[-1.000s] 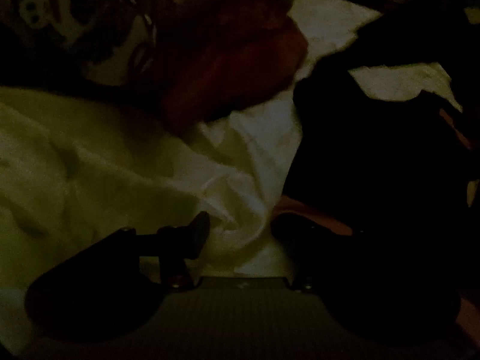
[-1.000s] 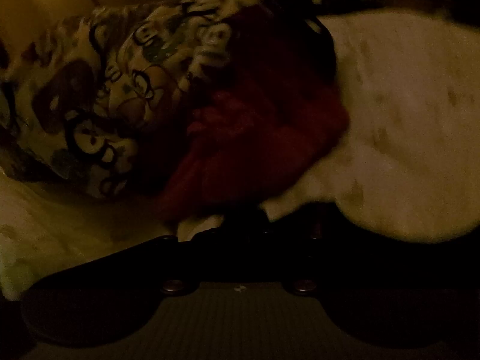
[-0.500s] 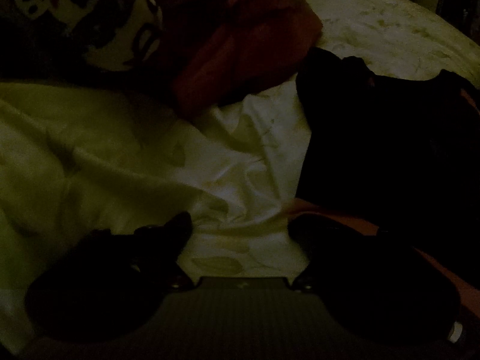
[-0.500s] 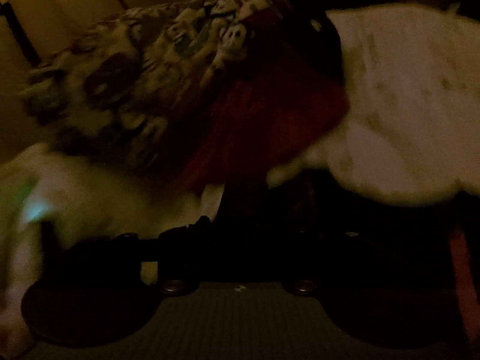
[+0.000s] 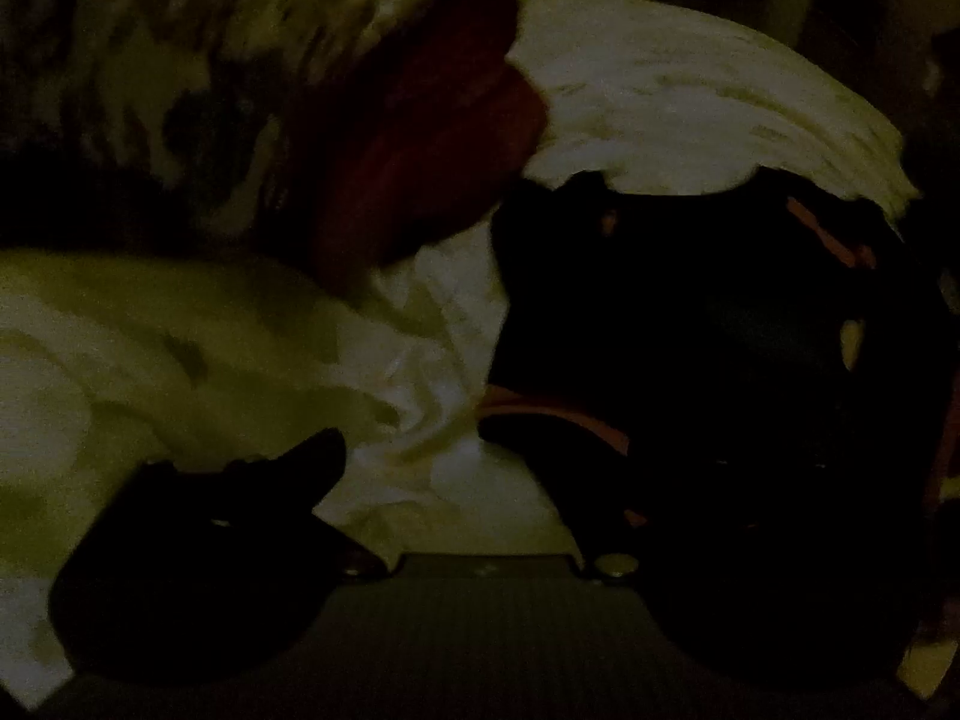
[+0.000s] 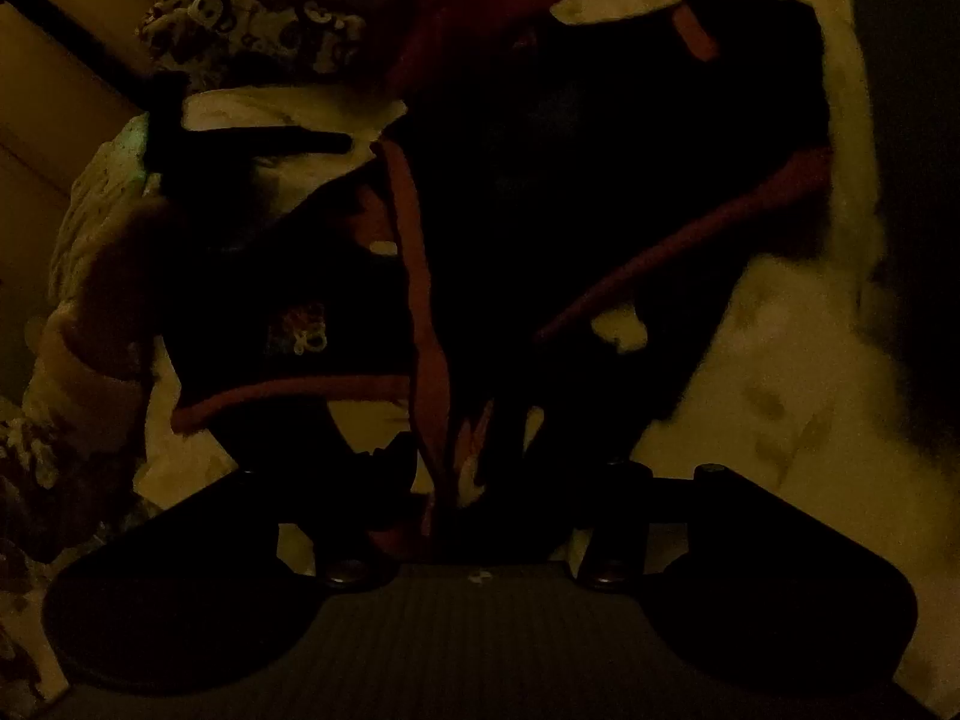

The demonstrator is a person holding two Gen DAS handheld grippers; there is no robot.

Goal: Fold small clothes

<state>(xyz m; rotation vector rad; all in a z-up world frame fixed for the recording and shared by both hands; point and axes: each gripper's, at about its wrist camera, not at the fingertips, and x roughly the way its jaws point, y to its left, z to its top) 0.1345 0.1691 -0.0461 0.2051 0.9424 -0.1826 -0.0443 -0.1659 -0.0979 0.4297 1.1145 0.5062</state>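
Black garment [image 6: 600,192] with red trim, pinched in right gripper [image 6: 480,450] at 6 o'clock, liable to slip, bunching the fold; left gripper [image 5: 414,444] jaws spread.

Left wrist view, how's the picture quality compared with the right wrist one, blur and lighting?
Left wrist view: very dim, motion-smeared across the patterned cloth, the black garment nearly featureless. Right wrist view: equally dark with a yellow cast, but sharper; the black garment's red trim reads clearly.

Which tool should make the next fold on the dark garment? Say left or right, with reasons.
Right, probably. The right tool has the dark garment's red-trimmed edge between its fingers; the left tool stands open over bare sheet beside it.
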